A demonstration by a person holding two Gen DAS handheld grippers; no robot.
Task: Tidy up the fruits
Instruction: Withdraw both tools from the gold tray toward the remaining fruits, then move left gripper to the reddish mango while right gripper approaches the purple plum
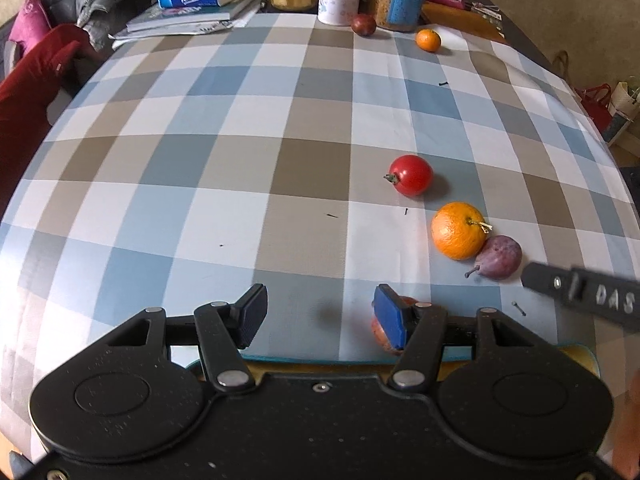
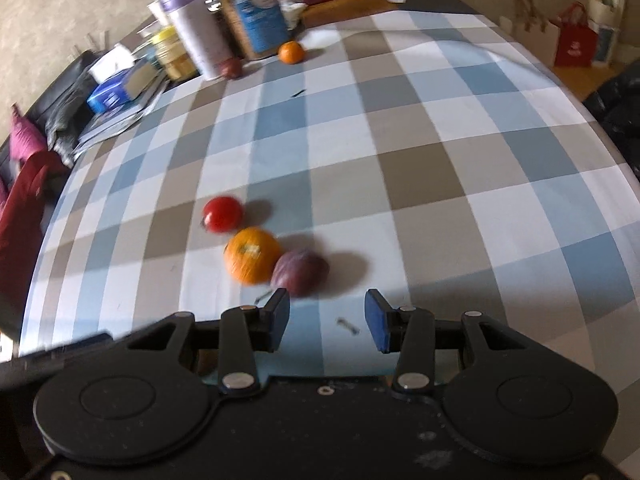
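Note:
On the checked tablecloth a red tomato [image 1: 411,175], a large orange [image 1: 458,230] and a purple plum [image 1: 500,257] lie in a row, the orange touching the plum. My left gripper [image 1: 320,316] is open over bare cloth. A reddish fruit [image 1: 381,336] lies mostly hidden behind its right finger, outside the gap. In the blurred right wrist view my right gripper [image 2: 328,320] is open with nothing between its pads. The plum [image 2: 300,272] lies just ahead of its left finger, with the orange [image 2: 252,255] and tomato [image 2: 223,213] beyond.
A small orange [image 1: 428,39] and a dark red fruit [image 1: 364,25] lie far back by jars, a tissue pack and books [image 1: 188,16]. A teal-rimmed tray [image 1: 576,354] shows under my left gripper. A black part of the right gripper [image 1: 588,296] reaches in from the right.

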